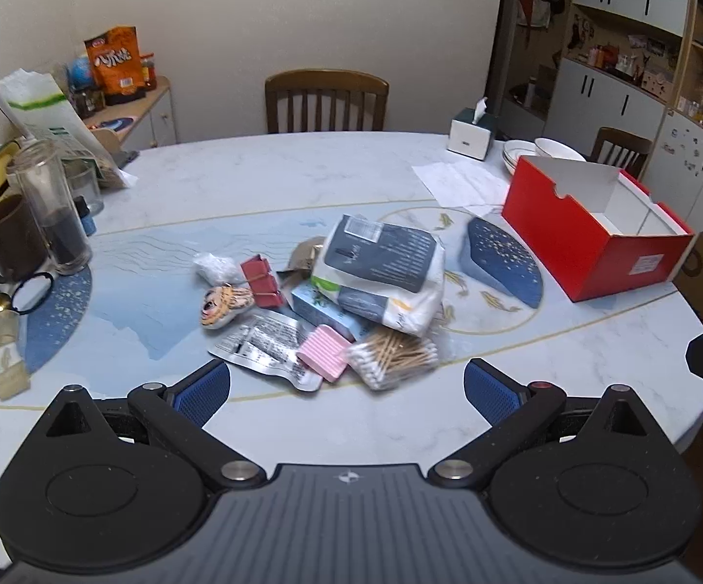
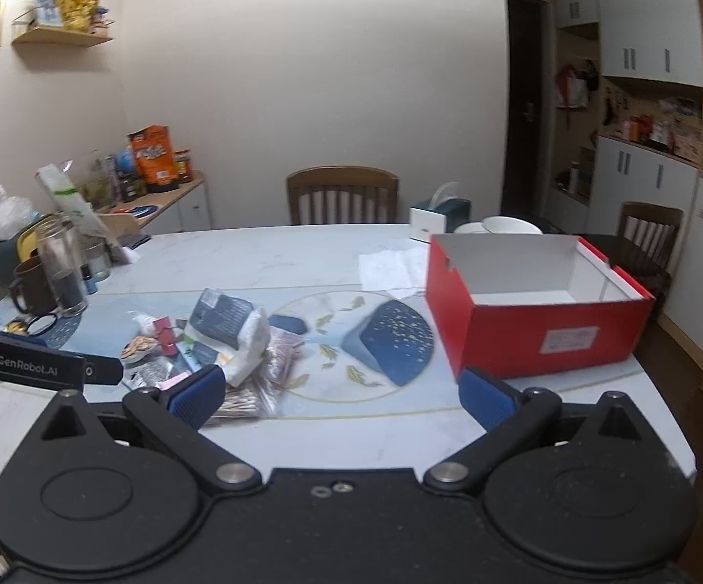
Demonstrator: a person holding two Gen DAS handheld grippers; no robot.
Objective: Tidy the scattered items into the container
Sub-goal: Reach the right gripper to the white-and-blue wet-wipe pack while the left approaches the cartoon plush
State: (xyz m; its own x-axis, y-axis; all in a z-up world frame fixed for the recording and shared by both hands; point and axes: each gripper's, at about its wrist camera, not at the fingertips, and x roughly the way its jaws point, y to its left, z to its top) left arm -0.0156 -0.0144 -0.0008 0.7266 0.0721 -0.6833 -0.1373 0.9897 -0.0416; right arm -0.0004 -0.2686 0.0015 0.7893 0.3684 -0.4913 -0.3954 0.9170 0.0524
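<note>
A heap of small items lies mid-table: a white and dark tissue pack (image 1: 383, 270) (image 2: 229, 326), a bag of cotton swabs (image 1: 393, 355) (image 2: 249, 396), a pink ribbed pad (image 1: 323, 353), a silver foil sachet (image 1: 268, 348), red binder clips (image 1: 263, 277), a tiger-face trinket (image 1: 225, 304) (image 2: 138, 346) and a light blue box (image 1: 324, 311). The open red cardboard box (image 1: 590, 248) (image 2: 536, 326) stands at the right, with nothing seen inside. My left gripper (image 1: 346, 392) hovers open just short of the heap. My right gripper (image 2: 342, 396) is open over bare table between heap and box.
A glass jar (image 1: 52, 209), a brown mug (image 1: 10, 238), a spoon and clutter crowd the left table edge. A tissue box (image 1: 471, 129), bowls (image 1: 539, 151) and paper sheets (image 1: 458, 180) sit behind the red box. A wooden chair (image 1: 326, 100) stands at the far side.
</note>
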